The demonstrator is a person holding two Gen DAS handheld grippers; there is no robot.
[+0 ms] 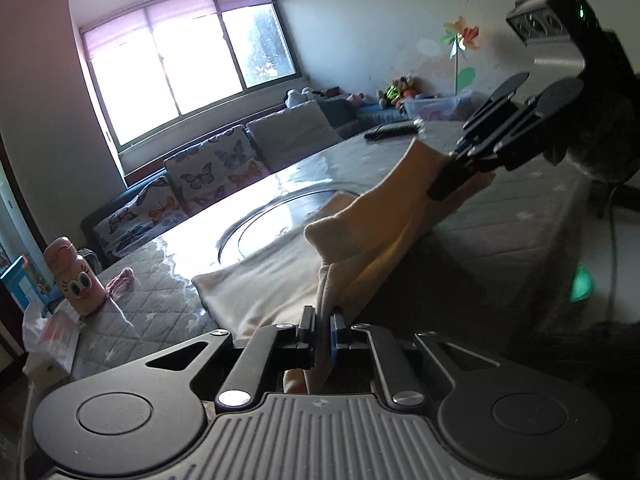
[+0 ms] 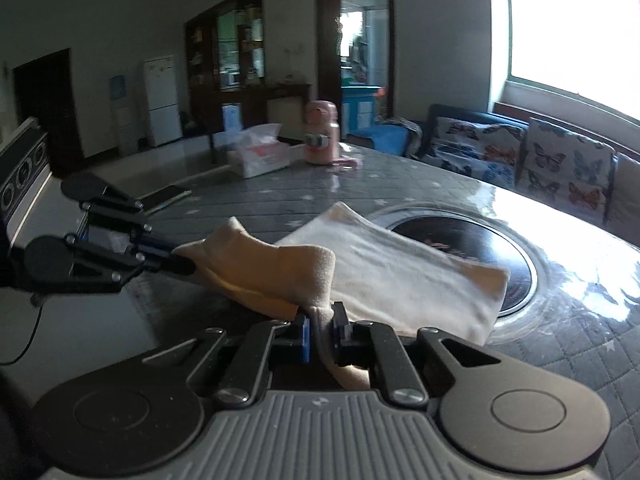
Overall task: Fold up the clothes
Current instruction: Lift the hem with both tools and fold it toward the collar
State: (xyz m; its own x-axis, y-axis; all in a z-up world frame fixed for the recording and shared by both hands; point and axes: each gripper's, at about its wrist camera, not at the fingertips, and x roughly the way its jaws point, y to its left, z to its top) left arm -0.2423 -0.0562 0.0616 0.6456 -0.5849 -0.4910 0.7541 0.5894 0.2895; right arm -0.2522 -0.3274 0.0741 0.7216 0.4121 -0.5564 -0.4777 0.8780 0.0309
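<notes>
While both our claws, left (image 1: 323, 322) and right (image 2: 321, 322), pinch the cloth (image 2: 400, 272), the quilted table (image 2: 580, 360) spreads toward twelve o'clock, sofa (image 1: 192, 184) beneath the window (image 1: 188, 68).

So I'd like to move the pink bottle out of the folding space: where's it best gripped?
Grip the pink bottle around its straight body, below the wider cap, coming in level from the side facing the cloth. It stands upright, and the tissue box crowds its other side. Both tools are now shut on the cloth.
</notes>
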